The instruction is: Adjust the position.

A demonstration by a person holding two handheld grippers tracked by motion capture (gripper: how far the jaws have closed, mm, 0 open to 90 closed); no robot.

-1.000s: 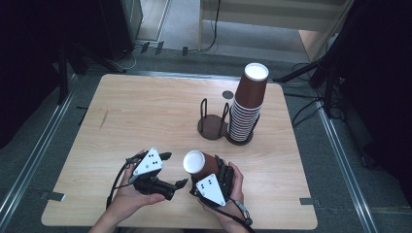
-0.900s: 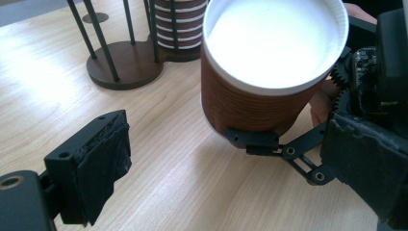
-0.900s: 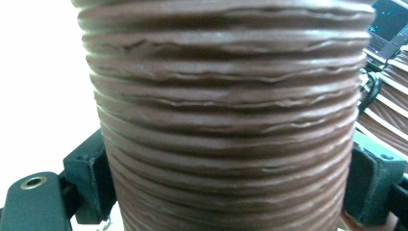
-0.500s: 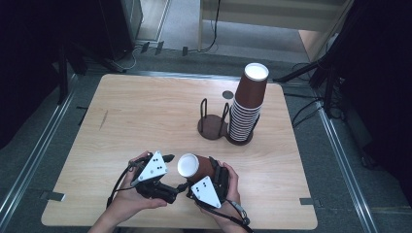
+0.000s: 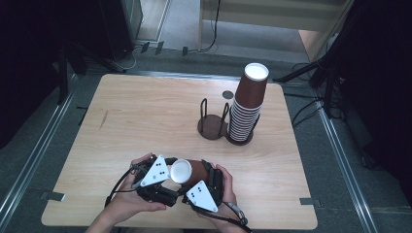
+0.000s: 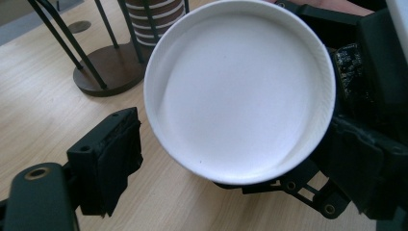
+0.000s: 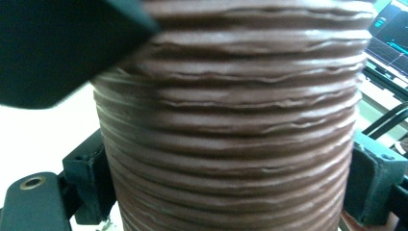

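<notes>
Between right gripper [image 7: 226,192] jaws: ribbed cup [image 7: 226,120] wall.

A brown ridged paper cup [image 5: 190,171] with a plain white inside lies at the lower centre, a tall stack of brown paper cups [image 5: 247,109] white-banded at the rims stands upper right beside a dark brown wire-post holder [image 5: 213,127], all on a pale wood-grain table [image 5: 145,116].

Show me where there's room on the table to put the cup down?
The wide bare wood left of the empty rack, out to the table edge, is free. So is the strip between the cup stack and the hands. It is crowded by both grippers holding the brown cup.
</notes>
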